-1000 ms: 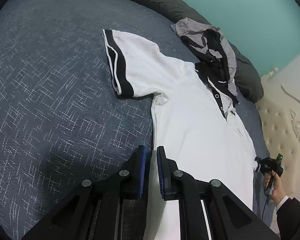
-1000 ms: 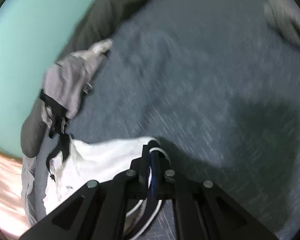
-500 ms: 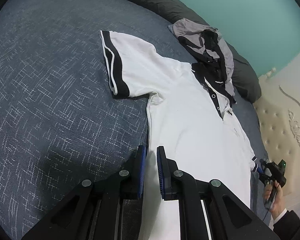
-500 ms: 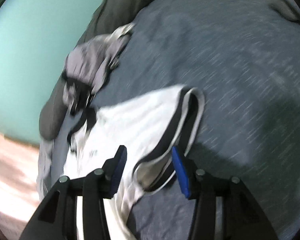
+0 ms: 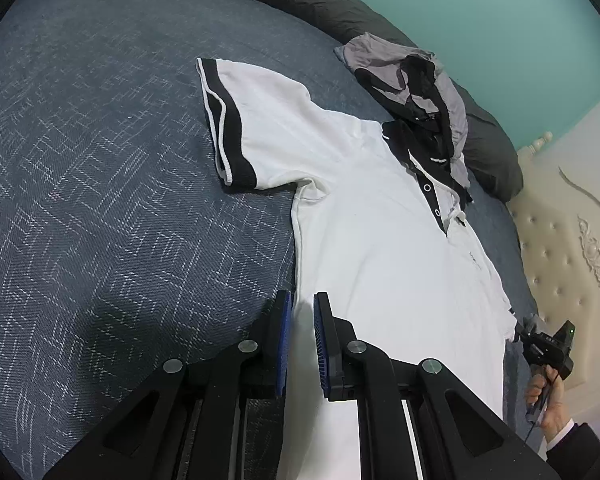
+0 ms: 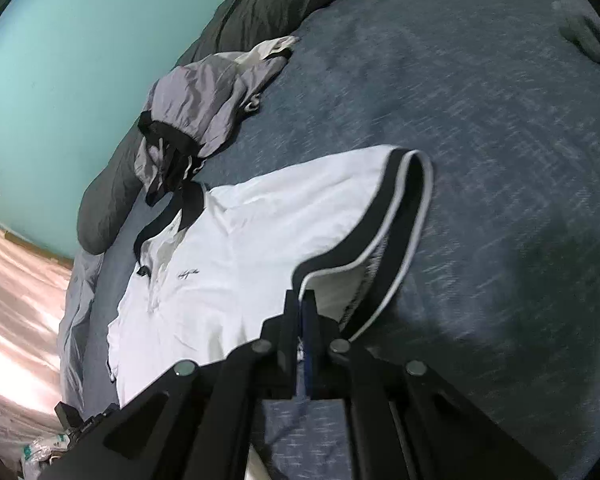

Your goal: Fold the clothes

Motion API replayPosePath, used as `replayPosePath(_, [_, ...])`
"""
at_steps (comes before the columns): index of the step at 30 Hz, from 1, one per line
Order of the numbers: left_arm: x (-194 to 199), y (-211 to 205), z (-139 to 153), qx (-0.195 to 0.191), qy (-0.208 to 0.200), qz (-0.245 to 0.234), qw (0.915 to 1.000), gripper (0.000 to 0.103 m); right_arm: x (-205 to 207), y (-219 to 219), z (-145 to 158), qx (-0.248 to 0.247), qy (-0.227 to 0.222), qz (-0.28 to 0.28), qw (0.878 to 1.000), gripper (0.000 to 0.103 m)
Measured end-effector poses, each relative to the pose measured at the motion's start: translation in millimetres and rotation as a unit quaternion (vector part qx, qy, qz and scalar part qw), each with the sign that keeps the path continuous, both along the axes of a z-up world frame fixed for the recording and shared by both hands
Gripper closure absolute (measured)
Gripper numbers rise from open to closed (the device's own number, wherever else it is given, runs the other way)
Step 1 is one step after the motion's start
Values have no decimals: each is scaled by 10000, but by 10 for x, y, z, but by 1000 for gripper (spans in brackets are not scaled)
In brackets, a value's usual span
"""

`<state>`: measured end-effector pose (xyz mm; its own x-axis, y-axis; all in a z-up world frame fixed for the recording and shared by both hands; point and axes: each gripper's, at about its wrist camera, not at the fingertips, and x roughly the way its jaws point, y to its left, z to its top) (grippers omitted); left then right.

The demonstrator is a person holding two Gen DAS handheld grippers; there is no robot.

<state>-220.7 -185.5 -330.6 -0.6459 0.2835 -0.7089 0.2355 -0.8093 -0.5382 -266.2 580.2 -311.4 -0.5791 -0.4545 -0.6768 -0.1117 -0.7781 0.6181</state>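
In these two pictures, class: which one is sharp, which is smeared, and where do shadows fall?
Left wrist view: sharp, fisheye-curved; a dark shadow lies on the blue-grey woven bedspread beside the white black-trimmed polo shirt. Right wrist view: motion-smeared bedspread, softer shirt, a broad shadow at right.

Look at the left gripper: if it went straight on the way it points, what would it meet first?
Most likely the white shirt: the left gripper points down at the shirt's side edge, right where it borders the bedcover. Depth is unclear, so it could catch the bedcover instead.

Left claw (image 5: pixel 300 312) grips white polo shirt (image 5: pixel 380 240) hem
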Motion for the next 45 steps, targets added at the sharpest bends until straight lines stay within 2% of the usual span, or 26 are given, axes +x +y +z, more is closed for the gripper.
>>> replayPosePath(5, [10, 9, 18, -15, 14, 5, 10000, 90, -4, 180, -92, -4, -136, -225, 9997, 102])
replayPosePath(9, [12, 3, 10, -3, 0, 14, 10000, 90, 8, 134, -240, -8, -433, -114, 9990, 102])
replayPosePath(15, [13, -8, 9, 10, -3, 16, 10000, 90, 106, 156, -341, -69, -560, -43, 9984, 102])
replayPosePath(21, [17, -9, 10, 13, -11, 16, 10000, 90, 87, 169, -315, -146, -754, 84, 9970, 100])
replayPosePath(22, [19, -8, 9, 12, -14, 14, 10000, 90, 82, 182, -271, -38, -720, 63, 9974, 99])
replayPosePath(25, [18, -1, 5, 9, -22, 18, 10000, 90, 60, 263, -153, 167, -592, -114, 9980, 91])
replayPosePath(27, [16, 4, 0, 7, -31, 10, 10000, 90, 36, 364, -82, 180, -482, -332, 9981, 68])
replayPosePath(29, [14, 9, -9, 10, -43, 1, 10000, 90, 2, 467, -31, 29, -321, -532, 9981, 60])
replayPosePath(40, [8, 5, -37, 7, -88, -4, 10000, 90, -441, 473, 17, 369, 2, -459, 9983, 61])
replayPosePath(41, [9, 2, -38, 9, -92, -6, 10000, 90, -471, 456, -1, 436, -18, -435, 9981, 62])
replayPosePath(42, [8, -2, -38, 6, -95, -9, 10000, 90, -501, 440, -18, 504, -37, -410, 9979, 68])
replayPosePath(45, [15, -8, -36, 14, -96, -15, 10000, 90, -570, 414, -75, 634, -106, -390, 9972, 70])
